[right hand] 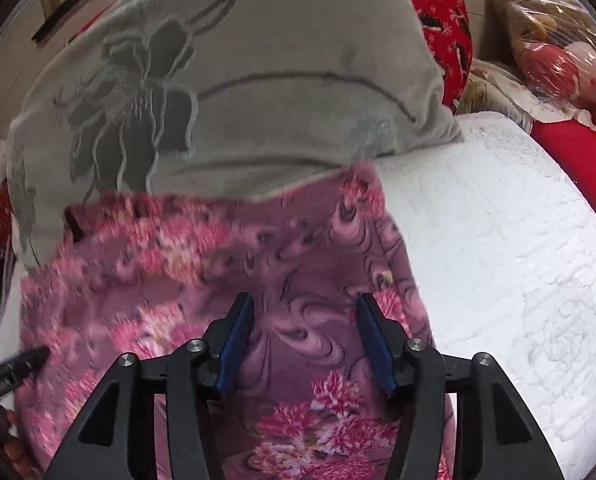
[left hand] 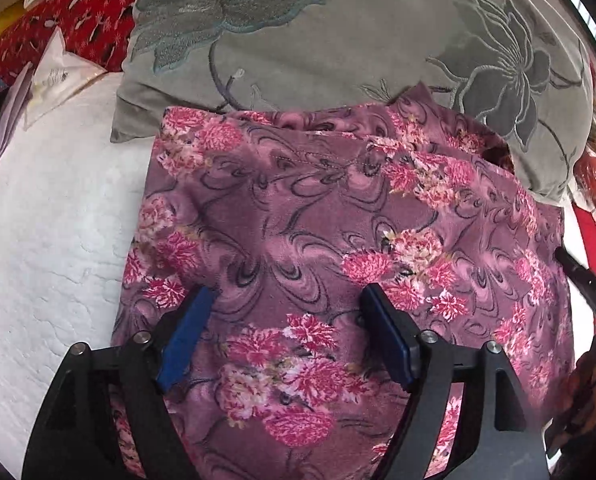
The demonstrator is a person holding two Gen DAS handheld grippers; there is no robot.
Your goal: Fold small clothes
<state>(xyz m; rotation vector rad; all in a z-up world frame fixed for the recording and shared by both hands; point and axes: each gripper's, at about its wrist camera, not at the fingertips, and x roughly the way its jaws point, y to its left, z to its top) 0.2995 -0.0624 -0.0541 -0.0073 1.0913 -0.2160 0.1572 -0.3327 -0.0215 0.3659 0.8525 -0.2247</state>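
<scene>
Mid-fold: both the left hand-held gripper [left hand: 286, 312] and right hand-held gripper [right hand: 304, 326] hover wide, holding nothing, over the floral garment [left hand: 318, 220]; next, pinching the six-o'clock edge seems called for.

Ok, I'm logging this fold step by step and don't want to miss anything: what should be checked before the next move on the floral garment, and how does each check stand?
1. Left gripper open: ok, jaws spread, nothing between them.
2. Right gripper open: ok, jaws apart over the cloth.
3. Floral garment lying flat on the white quilt: ok, spread out with a fold line near its far end.
4. Far edge free of the grey pillow: not ok, it lies against the pillow.
5. Edges aligned: cannot tell, the right wrist view is blurred.
6. Grippers apart from each other: ok.
</scene>
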